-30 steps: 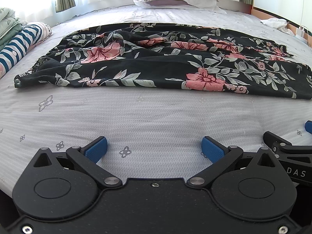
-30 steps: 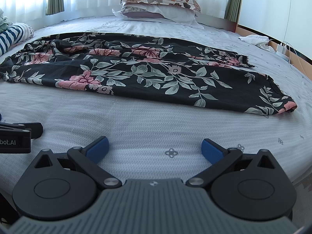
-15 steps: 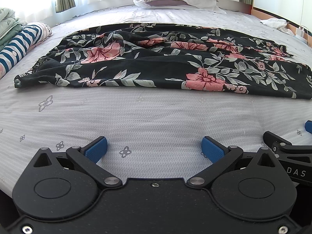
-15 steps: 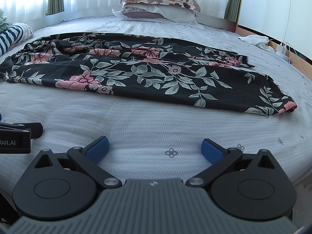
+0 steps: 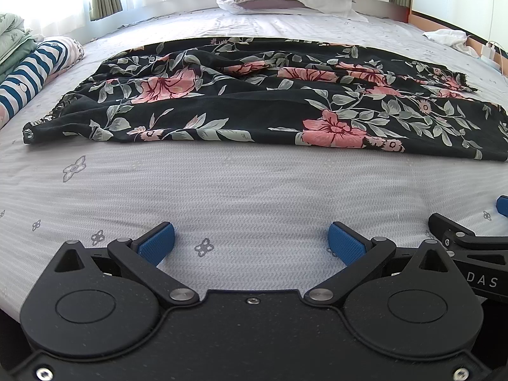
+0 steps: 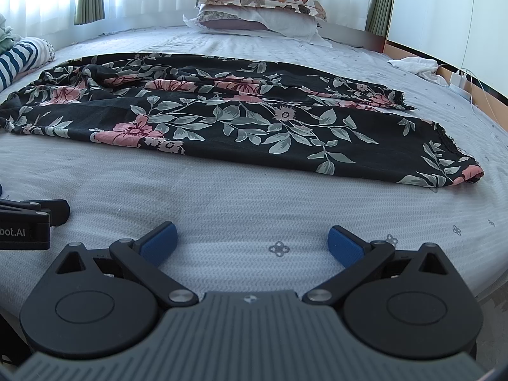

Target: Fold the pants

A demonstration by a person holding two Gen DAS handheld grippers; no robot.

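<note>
Black pants [image 5: 254, 101] with pink flowers and grey-green leaves lie spread sideways across the grey bed [image 5: 247, 190], waist end at the left, leg hems at the right [image 6: 444, 165]. In the right wrist view the same pants [image 6: 238, 117] stretch from the left edge to the right. My left gripper [image 5: 250, 243] rests open on the sheet, well short of the pants' near edge, nothing between its blue pads. My right gripper [image 6: 250, 243] is open too, low on the sheet and just as far back. Each gripper shows at the edge of the other's view.
Stacked floral pillows [image 6: 257, 9] sit at the head of the bed. A blue-and-white striped roll [image 5: 28, 76] and folded green bedding [image 5: 12, 44] lie at the left. A white cloth [image 6: 412, 63] and a charger with cable [image 6: 460, 79] sit at the right edge.
</note>
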